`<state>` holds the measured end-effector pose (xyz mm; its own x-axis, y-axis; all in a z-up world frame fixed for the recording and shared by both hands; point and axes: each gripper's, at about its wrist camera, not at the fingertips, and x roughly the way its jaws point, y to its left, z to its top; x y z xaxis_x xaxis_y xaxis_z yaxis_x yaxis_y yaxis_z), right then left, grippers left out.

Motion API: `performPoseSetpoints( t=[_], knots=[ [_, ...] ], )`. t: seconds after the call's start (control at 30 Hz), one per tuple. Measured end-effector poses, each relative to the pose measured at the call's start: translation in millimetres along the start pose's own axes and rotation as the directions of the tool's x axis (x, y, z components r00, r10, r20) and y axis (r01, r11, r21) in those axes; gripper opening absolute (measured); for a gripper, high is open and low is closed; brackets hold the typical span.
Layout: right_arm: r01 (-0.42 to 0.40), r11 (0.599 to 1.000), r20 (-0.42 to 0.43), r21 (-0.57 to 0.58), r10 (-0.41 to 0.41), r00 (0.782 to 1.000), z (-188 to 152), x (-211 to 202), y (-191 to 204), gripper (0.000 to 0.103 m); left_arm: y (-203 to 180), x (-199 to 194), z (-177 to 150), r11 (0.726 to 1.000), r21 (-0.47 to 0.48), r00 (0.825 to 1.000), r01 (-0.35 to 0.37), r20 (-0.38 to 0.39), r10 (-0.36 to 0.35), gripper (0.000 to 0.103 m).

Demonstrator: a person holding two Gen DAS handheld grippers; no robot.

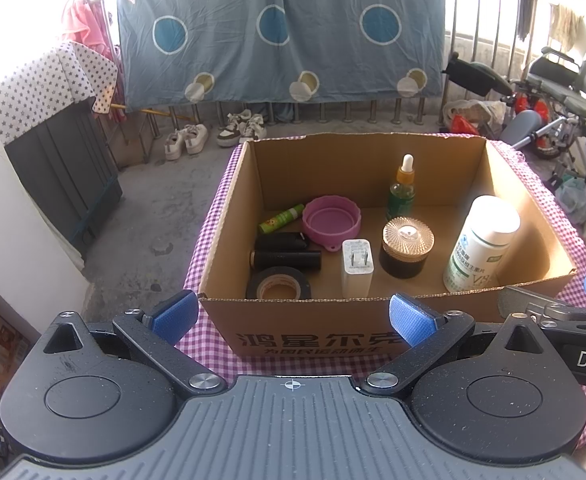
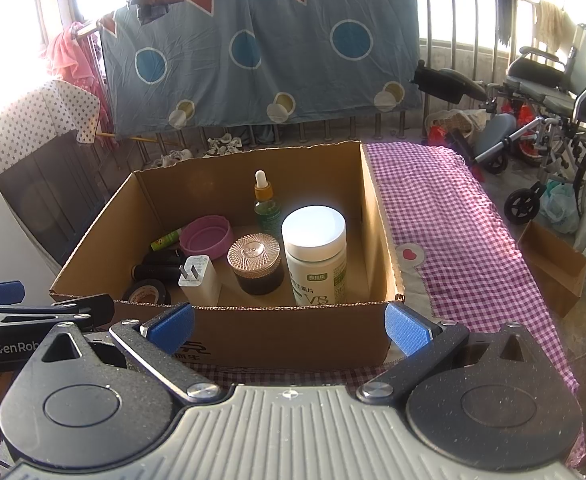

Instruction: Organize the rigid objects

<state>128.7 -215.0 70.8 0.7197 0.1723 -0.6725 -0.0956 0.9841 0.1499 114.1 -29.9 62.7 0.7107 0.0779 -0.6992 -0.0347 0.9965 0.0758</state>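
An open cardboard box (image 1: 317, 332) (image 2: 277, 332) stands on a purple checked cloth. Inside it are a white vitamin bottle (image 1: 481, 244) (image 2: 315, 256), a dark jar with a gold lid (image 1: 407, 246) (image 2: 256, 262), a white charger plug (image 1: 357, 268) (image 2: 199, 280), a green dropper bottle (image 1: 402, 190) (image 2: 266, 204), a pink bowl (image 1: 332, 218) (image 2: 207, 237), a black tape roll (image 1: 279, 284) (image 2: 147, 292), black tubes (image 1: 285, 258) and a small green tube (image 1: 281, 218). My left gripper (image 1: 293, 314) and right gripper (image 2: 289, 326) are open and empty, both just in front of the box's near wall.
The checked cloth (image 2: 445, 216) runs right of the box, where a smaller cardboard box (image 2: 553, 268) stands on the floor. A wheelchair (image 2: 553, 112) is at the far right. A blue sheet (image 1: 281, 32) hangs on the railing behind, with shoes (image 1: 213, 134) under it. A dark cabinet (image 1: 65, 172) is at left.
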Motion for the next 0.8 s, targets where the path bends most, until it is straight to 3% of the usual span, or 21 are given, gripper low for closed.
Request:
performPoseSetpoints(
  t=[0.8],
  knots=[
    [0.003,1.000,0.005,-0.003,-0.003,1.000,3.3,-2.7,2.4,0.103,-0.1,-1.2,2.8,1.000,-0.001,1.000,-0.001,0.003,0.001,0.102]
  ],
)
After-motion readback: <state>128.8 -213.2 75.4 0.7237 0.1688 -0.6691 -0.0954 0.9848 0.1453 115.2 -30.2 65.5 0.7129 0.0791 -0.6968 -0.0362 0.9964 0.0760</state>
